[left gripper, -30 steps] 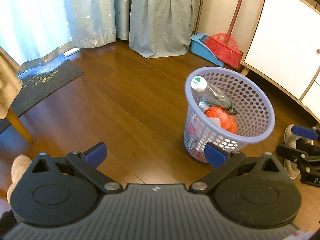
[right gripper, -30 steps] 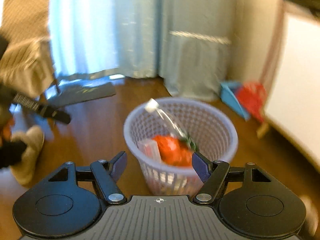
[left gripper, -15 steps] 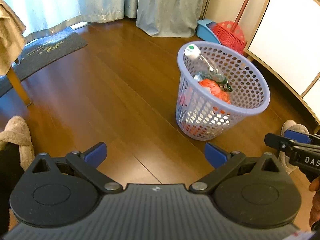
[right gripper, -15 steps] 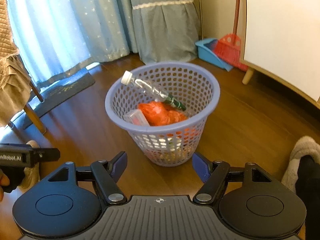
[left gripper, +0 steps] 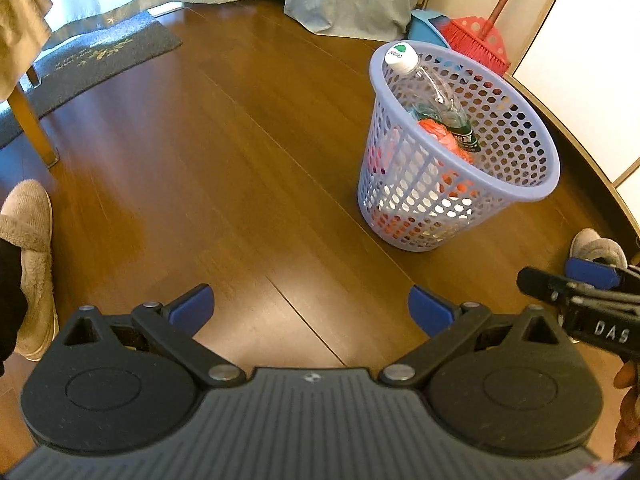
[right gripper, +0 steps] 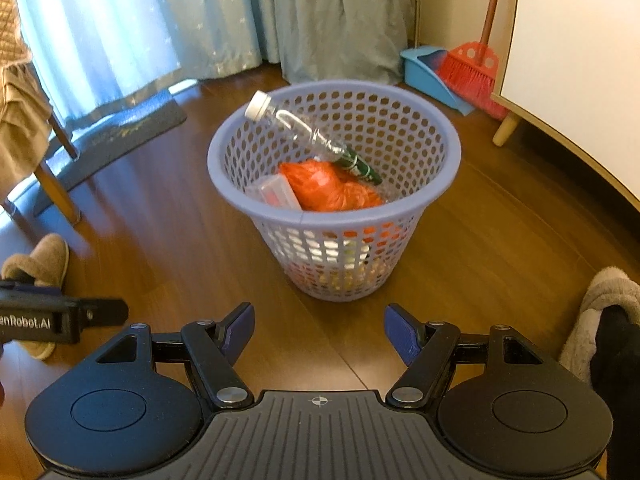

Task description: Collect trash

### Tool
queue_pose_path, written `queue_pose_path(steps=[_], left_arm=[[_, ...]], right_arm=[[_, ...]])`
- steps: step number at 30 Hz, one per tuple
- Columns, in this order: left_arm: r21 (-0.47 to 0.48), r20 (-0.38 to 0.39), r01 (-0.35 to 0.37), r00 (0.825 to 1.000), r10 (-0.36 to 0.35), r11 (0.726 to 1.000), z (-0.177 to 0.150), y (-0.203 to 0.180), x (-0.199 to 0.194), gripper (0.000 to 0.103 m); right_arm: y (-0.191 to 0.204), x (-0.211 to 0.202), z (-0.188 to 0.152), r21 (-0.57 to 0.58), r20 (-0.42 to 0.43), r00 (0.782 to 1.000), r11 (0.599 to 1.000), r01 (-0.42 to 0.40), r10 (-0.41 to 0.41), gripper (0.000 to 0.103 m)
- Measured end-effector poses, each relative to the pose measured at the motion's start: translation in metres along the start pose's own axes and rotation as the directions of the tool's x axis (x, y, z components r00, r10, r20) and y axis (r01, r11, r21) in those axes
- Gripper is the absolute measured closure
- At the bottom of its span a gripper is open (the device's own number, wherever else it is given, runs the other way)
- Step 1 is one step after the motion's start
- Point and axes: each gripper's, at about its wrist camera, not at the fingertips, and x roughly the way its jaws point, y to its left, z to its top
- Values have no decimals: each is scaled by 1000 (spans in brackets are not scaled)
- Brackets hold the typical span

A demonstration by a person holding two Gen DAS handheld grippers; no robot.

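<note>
1. Right wrist view showed the right hand-held gripper (right gripper: 319, 334) spread wide and empty over the bare floor (right gripper: 160, 240), just in front of the basket (right gripper: 334, 216).
2. The left hand-held gripper (left gripper: 311, 310) was also spread and empty, with the basket (left gripper: 460, 184) well ahead and to its right.
3. The trash lay inside the basket: a bottle (right gripper: 308, 136) leaning on the rim, an orange bag (right gripper: 328, 186) and a small clear box (right gripper: 276, 192).
4. No loose trash showed on the floor, so I judge the collecting was nearly finished.
5. To do the next step well, one should scan the floor slowly before reaching anywhere.
6. The basket was light perforated plastic, round and tapered; it could tip easily if pushed.
7. The bottle was clear, smooth and thin; the bag was crumpled and soft.
</note>
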Motion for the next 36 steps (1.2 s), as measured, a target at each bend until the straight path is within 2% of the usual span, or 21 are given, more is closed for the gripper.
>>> queue_pose_path(steps=[9, 36], left_arm=[[0, -20, -19, 1000, 19, 1000, -1, -2, 7, 2], [44, -27, -34, 999, 36, 998, -7, -9, 7, 1]], right_arm=[[1, 7, -5, -4, -31, 999, 1000, 14, -14, 34], [5, 13, -3, -3, -41, 999, 1000, 14, -15, 34]])
